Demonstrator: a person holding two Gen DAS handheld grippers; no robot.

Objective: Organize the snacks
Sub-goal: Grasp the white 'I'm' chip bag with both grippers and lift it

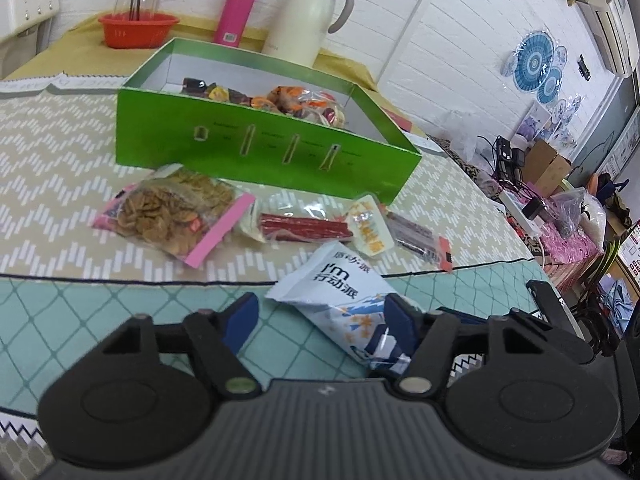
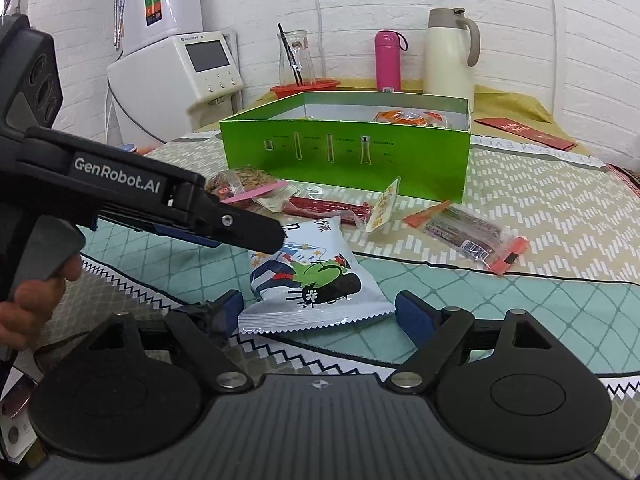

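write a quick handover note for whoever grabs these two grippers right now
Left gripper: jaws open around the blue-white snack bag, not yet closed.
Right gripper: jaws open, empty, at the same bag's near edge.
Done: several wrapped snacks already lie in the green box.
Left: the blue-white bag, cookie bag, red stick pack, yellow packet and dark stick pack, all on the tablecloth in front of the box.

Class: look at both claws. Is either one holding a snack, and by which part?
Neither. Both the left claw and right claw are open around the light blue snack packet.
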